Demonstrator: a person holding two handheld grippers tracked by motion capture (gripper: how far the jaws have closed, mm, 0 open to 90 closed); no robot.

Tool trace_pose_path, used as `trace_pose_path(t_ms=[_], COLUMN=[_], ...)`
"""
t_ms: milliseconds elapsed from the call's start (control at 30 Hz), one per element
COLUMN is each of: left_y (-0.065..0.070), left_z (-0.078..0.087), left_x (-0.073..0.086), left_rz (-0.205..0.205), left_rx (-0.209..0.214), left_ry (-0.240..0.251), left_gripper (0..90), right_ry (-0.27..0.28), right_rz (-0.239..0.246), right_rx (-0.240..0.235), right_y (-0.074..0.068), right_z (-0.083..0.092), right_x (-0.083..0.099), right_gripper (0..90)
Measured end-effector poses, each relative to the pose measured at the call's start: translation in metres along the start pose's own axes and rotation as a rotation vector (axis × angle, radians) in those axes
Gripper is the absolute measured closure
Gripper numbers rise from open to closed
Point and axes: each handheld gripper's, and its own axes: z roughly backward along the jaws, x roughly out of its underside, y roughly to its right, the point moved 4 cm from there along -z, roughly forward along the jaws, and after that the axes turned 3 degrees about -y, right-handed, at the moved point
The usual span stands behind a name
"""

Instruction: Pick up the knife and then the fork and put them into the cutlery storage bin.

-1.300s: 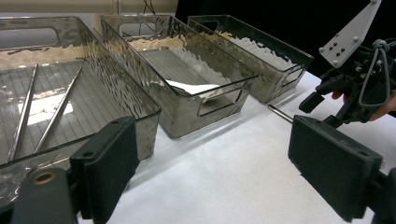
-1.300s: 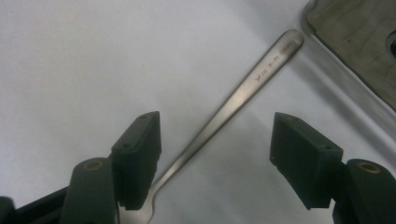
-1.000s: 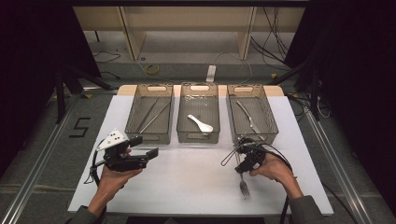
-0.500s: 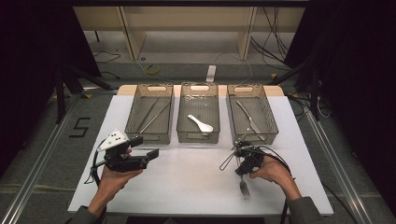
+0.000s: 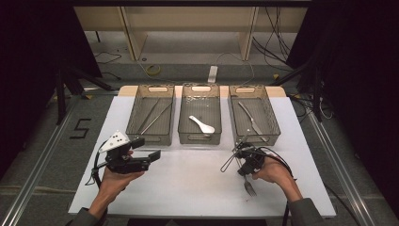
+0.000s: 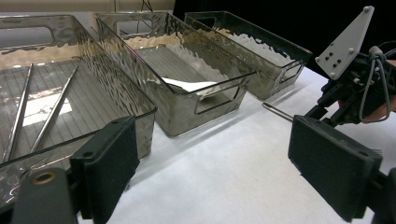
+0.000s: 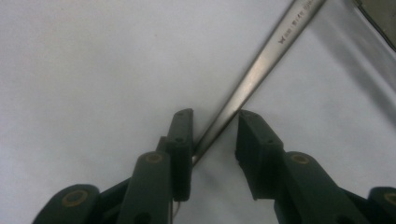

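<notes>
A metal fork [image 5: 248,187] lies on the white table, its tines toward the person. Its handle [image 7: 261,60] runs between the jaws of my right gripper [image 7: 215,135], which points down at the table. The jaws have just been closing. The left pad [image 7: 181,140] is at the handle, while a gap is left on the right pad's side. In the high view my right gripper [image 5: 244,165] sits in front of the right tray. My left gripper [image 5: 153,157] hovers at the table's left, jaws wide open with nothing between them [image 6: 215,163].
Three smoky clear trays stand in a row at the back. The left tray [image 5: 136,109] holds two long metal sticks, the middle tray [image 5: 184,112] a white spoon [image 5: 201,124], and the right tray [image 5: 268,113] a piece of metal cutlery. The table's front edge is near the forearms.
Both hands have kept their place. The right gripper's jaws look a little narrower over the fork handle.
</notes>
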Motion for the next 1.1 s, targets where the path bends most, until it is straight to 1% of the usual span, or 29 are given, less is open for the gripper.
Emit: trace_pose_path(t_ms=[333,433,667,800,933,1033,1100], left_y=[0.0,0.0,0.0,0.0,0.0,0.0,0.0], left_z=[0.0,0.0,0.0,0.0,0.0,0.0,0.0], left_x=[0.0,0.0,0.0,0.0,0.0,0.0,0.0], left_rz=[-0.001,-0.001,-0.001,-0.001,-0.002,-0.001,0.0], left_rx=[0.001,0.001,0.002,0.001,0.001,0.001,0.001], left_ry=[0.0,0.0,0.001,0.001,0.0,0.0,0.0], left_gripper=[15.4,15.4,15.4,15.5,15.4,15.4,15.4], right_ry=[-0.002,0.001,0.004,0.003,0.015,0.037,0.044], right_rz=[0.008,0.008,0.027,0.051,0.058,0.061,0.06], right_rx=[-0.01,-0.013,-0.008,-0.003,0.0,-0.005,0.0], right_y=[0.0,0.0,0.0,-0.001,-0.001,-0.001,0.0], right_z=[0.0,0.0,0.0,0.001,0.005,0.009,0.011], right_x=[-0.001,-0.001,-0.001,-0.001,0.0,0.0,0.0], right_gripper=[79.2,84.2,84.6,84.8,84.9,84.9,85.0])
